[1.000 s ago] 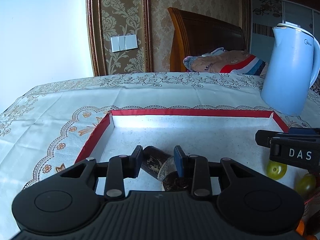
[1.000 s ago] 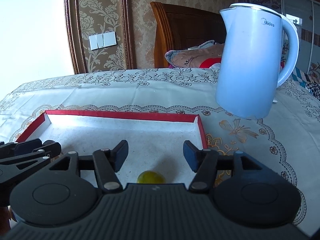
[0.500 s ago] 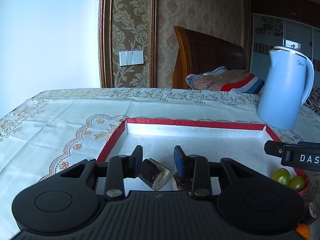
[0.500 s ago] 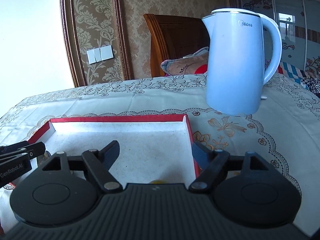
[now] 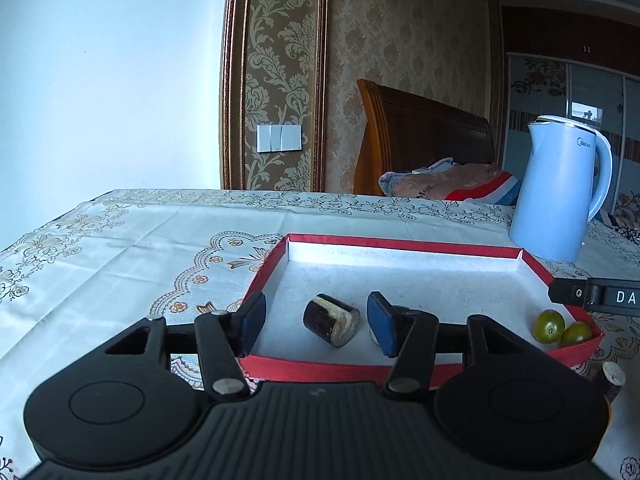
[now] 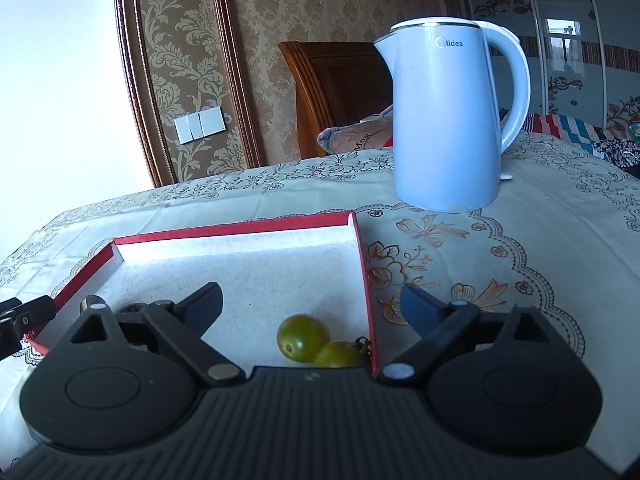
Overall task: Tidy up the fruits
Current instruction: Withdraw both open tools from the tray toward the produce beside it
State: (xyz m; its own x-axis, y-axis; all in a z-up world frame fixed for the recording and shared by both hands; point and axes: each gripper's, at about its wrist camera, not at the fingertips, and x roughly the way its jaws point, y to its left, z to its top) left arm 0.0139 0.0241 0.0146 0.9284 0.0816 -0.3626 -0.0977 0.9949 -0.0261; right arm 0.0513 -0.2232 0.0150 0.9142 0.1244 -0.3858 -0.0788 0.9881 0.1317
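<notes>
A red-rimmed white tray point(image 5: 400, 245) lies on the tablecloth. In it lies a dark cut sugarcane piece point(image 5: 330, 319); a second piece is mostly hidden behind my left gripper's right finger point(image 5: 382, 322). Two green fruits point(image 5: 549, 325) sit in the tray's near right corner, also seen in the right wrist view point(image 6: 303, 336). My left gripper point(image 5: 316, 320) is open and empty, with the cane piece lying between its fingers below. My right gripper point(image 6: 312, 304) is open and empty above the green fruits. Its tip shows in the left wrist view point(image 5: 596, 296).
A light blue kettle point(image 6: 448, 120) stands on the table behind the tray's far right corner. Another cane piece point(image 5: 612, 374) lies outside the tray at its near right. A wooden headboard point(image 5: 420, 136) and bedding lie beyond the table.
My left gripper opened, let go of the cane piece and drew back and up. My right gripper also pulled back, so both green fruits now show.
</notes>
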